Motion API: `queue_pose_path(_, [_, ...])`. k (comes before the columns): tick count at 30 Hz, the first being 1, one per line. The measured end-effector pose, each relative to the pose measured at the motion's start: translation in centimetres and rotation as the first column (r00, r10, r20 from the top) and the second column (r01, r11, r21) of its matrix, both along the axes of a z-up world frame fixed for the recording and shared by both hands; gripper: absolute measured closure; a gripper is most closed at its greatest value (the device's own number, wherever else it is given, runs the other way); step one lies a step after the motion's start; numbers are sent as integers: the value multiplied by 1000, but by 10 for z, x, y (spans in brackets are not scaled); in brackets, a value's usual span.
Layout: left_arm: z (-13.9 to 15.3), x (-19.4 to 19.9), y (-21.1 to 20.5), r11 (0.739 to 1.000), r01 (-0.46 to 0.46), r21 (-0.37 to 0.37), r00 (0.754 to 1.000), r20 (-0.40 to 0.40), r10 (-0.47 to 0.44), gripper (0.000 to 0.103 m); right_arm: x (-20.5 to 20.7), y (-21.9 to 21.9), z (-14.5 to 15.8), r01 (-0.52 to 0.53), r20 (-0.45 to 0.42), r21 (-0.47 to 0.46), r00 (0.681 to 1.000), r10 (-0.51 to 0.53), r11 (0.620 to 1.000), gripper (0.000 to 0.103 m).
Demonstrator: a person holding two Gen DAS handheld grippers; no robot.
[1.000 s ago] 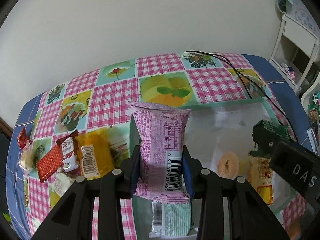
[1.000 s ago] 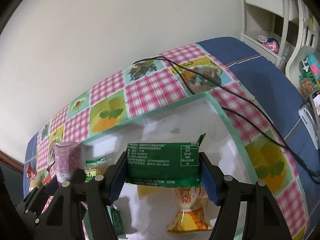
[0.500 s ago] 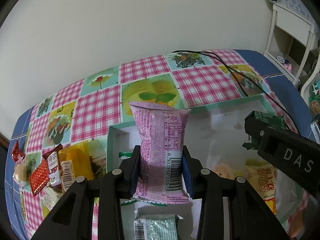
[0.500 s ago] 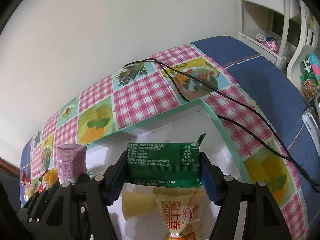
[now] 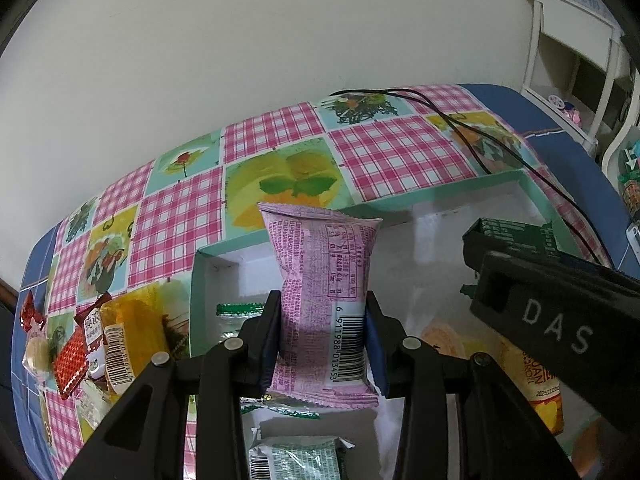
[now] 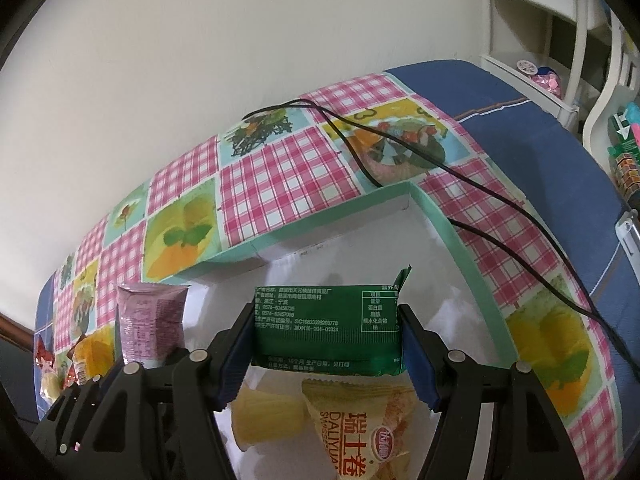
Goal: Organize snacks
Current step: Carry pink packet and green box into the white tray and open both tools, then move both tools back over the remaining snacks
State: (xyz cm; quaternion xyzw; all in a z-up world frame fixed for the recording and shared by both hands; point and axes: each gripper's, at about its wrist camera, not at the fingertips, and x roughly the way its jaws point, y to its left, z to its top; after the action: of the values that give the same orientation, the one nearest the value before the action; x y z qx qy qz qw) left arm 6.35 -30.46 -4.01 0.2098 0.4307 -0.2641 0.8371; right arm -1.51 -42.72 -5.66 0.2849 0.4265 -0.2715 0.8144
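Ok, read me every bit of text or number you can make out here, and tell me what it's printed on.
"DAS": right gripper, on its black body.
"6 911988 013453": barcode on the pink packet in the left gripper.
"DALIYUAN": yellow snack bag in the box.
"0574-63456725" (roughly): green packet in the right gripper.
Other small print on the packets: too small to read.

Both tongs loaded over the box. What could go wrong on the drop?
1. The left tongs pinch the pink packet only at its lower end; it may tip as it lands on the green packets below.
2. The right tongs hold the green packet right above the yellow Swiss-roll bag, so it may stack, not lie flat.
3. The tongs sit close together over the box; they could bump.
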Motion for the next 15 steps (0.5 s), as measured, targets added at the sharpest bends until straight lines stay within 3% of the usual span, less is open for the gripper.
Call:
queue_pose_path(4, [0, 0, 0, 1000, 3, 1, 1000, 1, -3, 60, 1, 1, -1, -3, -7, 1, 1000, 3, 1000, 32])
queue_pose_path(5, [0, 0, -1, 1000, 1, -1, 1000, 0, -1, 56, 1, 0, -1, -4, -7, 0, 1000, 4, 1000, 32])
queue_pose_path(7, [2, 1, 0, 1000, 1, -9, 1000, -7, -1, 40, 1, 1, 0, -5, -5, -4, 1000, 5, 1000, 31])
queue_pose_path(15, [14, 1, 7, 1000, -12, -17, 1000, -4, 12, 36, 0, 5, 12, -15, 5, -18, 1000, 15, 1000, 31])
